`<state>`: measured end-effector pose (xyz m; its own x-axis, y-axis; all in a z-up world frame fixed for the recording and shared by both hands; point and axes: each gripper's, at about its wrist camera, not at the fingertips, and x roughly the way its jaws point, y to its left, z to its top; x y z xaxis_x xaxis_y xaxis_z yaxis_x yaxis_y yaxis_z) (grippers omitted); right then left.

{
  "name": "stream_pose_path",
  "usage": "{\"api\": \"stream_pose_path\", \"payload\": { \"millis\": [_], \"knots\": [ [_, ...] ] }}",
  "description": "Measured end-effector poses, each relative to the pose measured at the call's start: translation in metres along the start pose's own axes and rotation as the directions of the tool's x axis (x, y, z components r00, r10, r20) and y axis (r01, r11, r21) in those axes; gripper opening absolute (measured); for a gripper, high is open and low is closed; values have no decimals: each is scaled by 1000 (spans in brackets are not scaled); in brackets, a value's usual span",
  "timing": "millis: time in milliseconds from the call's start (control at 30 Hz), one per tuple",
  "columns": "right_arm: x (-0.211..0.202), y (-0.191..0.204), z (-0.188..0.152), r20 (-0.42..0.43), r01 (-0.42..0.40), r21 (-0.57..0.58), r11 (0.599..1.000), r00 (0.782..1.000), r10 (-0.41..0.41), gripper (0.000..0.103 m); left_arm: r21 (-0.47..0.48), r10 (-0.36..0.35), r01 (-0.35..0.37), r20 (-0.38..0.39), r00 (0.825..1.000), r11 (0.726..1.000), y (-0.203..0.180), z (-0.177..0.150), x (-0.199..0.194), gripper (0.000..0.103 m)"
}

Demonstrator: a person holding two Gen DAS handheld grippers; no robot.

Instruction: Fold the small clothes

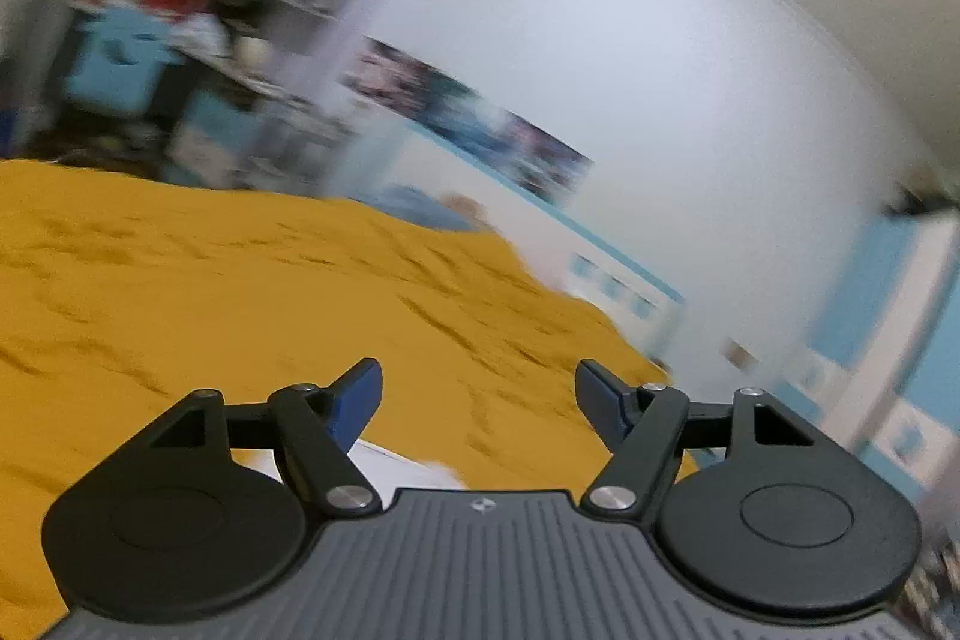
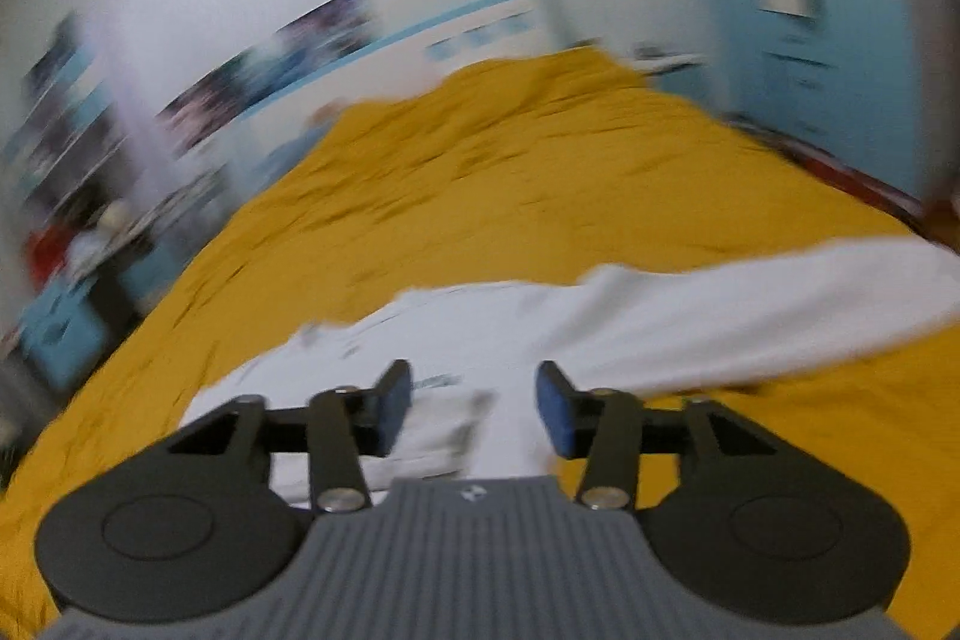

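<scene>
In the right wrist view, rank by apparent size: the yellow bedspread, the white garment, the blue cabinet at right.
1. yellow bedspread, largest.
2. white garment.
3. blue cabinet, smallest, though it stands farther from the camera, so its true size is unsure.

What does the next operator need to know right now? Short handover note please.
Left gripper: open, nothing between the jaws, above the yellow bedspread.
Right gripper: open, empty, above the white garment.
Garment lies on the bedspread, one long part stretched out to the right; only a sliver shows in the left wrist view.
Done: cannot tell how many folds from these blurred frames; the garment is not yet a compact bundle.
Left: probably fold in the stretched part, then finish.
</scene>
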<state>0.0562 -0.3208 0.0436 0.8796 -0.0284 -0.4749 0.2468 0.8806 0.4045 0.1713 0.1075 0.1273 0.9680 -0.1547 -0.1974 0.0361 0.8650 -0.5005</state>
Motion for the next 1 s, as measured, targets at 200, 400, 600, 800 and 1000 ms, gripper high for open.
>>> {"api": "stream_pose_path", "payload": {
  "millis": [200,400,600,800,1000],
  "knots": [
    [-14,-93,-10,-29,63,239,969,998,-57,71,179,-149,173,-140,979,969,-100,-87,21,91],
    [-16,-196,-2,-26,75,442,894,997,-71,80,366,-164,286,-330,930,886,-169,-188,41,92],
    [-6,-316,3,-54,131,710,692,990,-131,74,378,-143,348,-475,868,858,-203,-256,62,89],
    [8,-396,9,17,70,807,587,990,-142,51,334,-111,351,-567,816,875,-208,-283,77,86],
    [46,-405,27,19,95,759,644,986,-168,48,-80,-220,248,-761,610,965,-206,-311,129,81]
  ]
}}
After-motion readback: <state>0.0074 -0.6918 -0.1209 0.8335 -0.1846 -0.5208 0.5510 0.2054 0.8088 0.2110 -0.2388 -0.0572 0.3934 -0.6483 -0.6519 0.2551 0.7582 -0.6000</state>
